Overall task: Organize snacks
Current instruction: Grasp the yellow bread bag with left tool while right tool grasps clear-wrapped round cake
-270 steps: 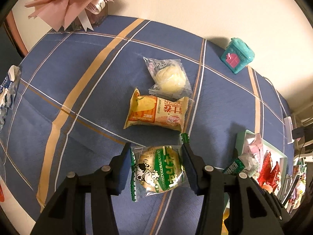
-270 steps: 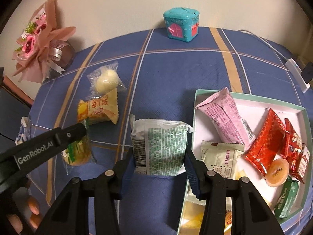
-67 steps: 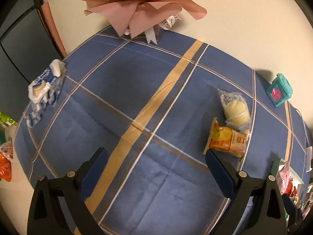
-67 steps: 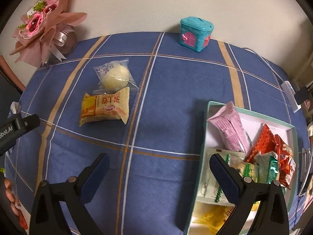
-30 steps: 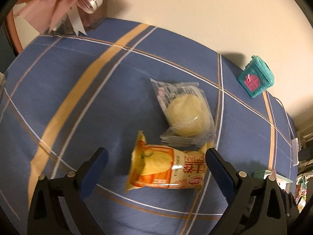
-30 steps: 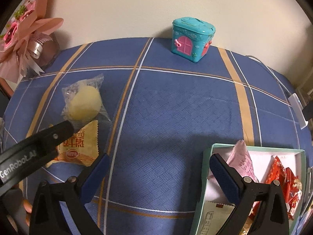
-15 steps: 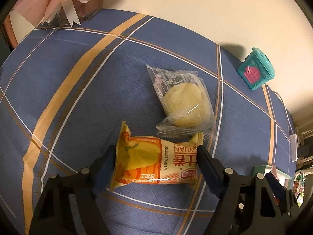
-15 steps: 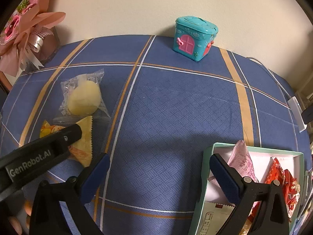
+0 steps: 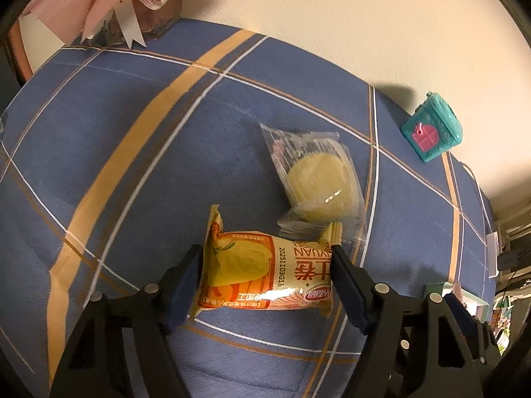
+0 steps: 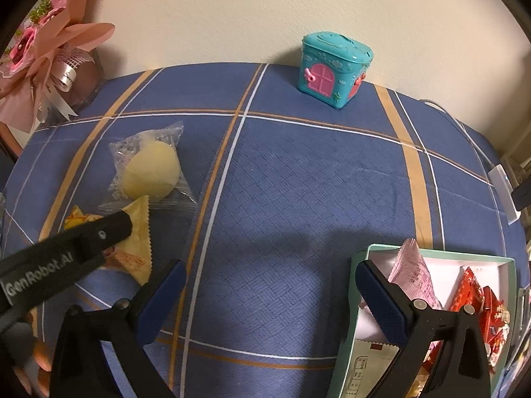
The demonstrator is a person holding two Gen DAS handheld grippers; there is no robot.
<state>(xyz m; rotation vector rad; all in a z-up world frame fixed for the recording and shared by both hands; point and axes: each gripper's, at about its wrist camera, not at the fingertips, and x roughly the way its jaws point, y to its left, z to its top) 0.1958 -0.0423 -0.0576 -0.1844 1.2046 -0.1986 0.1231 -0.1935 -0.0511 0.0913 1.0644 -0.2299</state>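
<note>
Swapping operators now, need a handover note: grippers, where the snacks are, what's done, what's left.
Left gripper: jaws closing around the orange snack pack, which lies on the blue tablecloth; pads at both ends of the pack, not lifted.
Right gripper: open, empty, above the cloth beside the snack box.
Clear-wrapped yellow bun: on the cloth, just behind the orange pack, wrappers overlapping.
Done: several packets sit in the box, including a pink packet and red packets.
Left: finish the grip, carry the orange pack to the box, then the bun.
</note>
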